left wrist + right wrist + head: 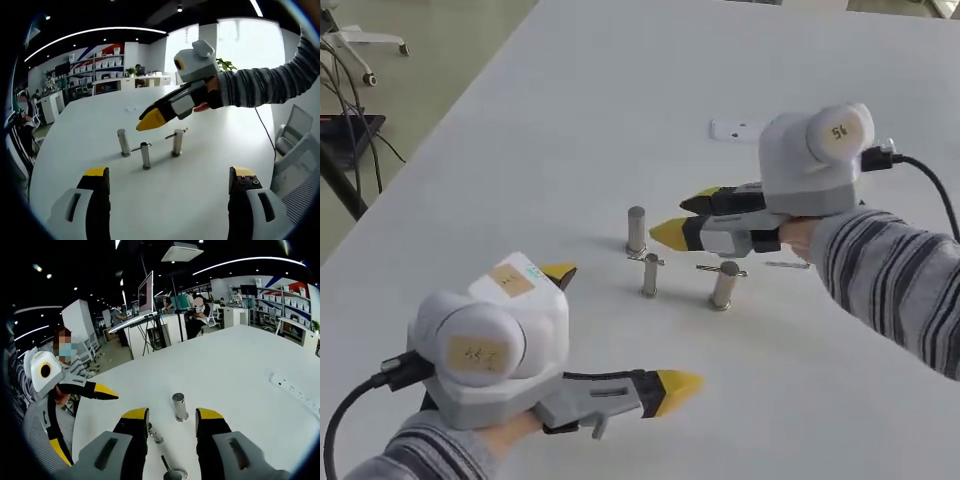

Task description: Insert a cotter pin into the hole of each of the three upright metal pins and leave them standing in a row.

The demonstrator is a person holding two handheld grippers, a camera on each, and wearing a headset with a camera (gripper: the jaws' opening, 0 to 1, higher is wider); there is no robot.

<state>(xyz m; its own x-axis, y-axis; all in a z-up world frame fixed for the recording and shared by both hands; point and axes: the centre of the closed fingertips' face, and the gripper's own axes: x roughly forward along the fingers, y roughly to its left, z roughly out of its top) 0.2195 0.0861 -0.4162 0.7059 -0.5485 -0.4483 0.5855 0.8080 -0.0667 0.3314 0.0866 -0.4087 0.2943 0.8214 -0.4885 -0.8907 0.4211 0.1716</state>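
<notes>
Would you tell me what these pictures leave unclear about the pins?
Head view: the hole of the bare pin is too small to see.
Right gripper view: the right claw hides part of the middle pin; the bottom edge cuts off the nearest pin.
Head view: the thin metal piece beside the sleeve, too small to identify.

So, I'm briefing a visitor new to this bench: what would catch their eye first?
Three upright metal pins stand clustered on the white table; two carry cotter pins, the third pin is bare. The yellow-tipped right gripper hovers open beside that one, and the left gripper is open nearer the person.
</notes>
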